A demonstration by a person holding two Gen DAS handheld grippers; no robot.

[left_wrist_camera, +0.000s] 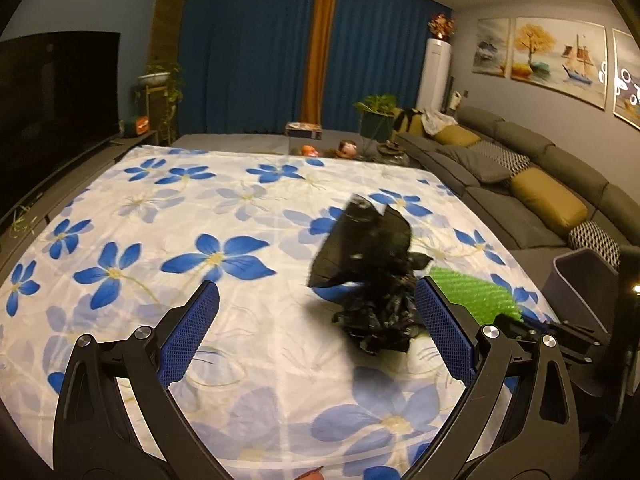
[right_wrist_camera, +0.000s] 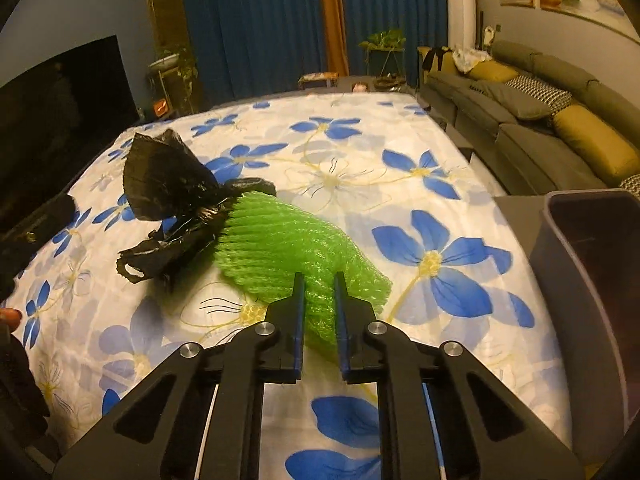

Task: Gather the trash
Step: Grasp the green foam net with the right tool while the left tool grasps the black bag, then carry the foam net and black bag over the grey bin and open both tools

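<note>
Left wrist view: the left hand-held gripper (left_wrist_camera: 316,300) is standing wide, empty. The black plastic bag (left_wrist_camera: 368,272), right of centre on the floral sheet (left_wrist_camera: 168,216), looks light and limp; pinch a bunched fold.

Right wrist view: the right hand-held gripper (right_wrist_camera: 318,292) is pinching the green foam netting (right_wrist_camera: 288,240), centre frame; soft, springy, crushable. The bin (right_wrist_camera: 592,280) is standing at right.

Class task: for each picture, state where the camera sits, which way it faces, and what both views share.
Left wrist: behind the open left tool, facing the black bag on the flowered sheet.
Right wrist: behind the right tool gripping green foam, bin rightward.
Shared: bag, foam, sheet, curtains, sofa.
</note>
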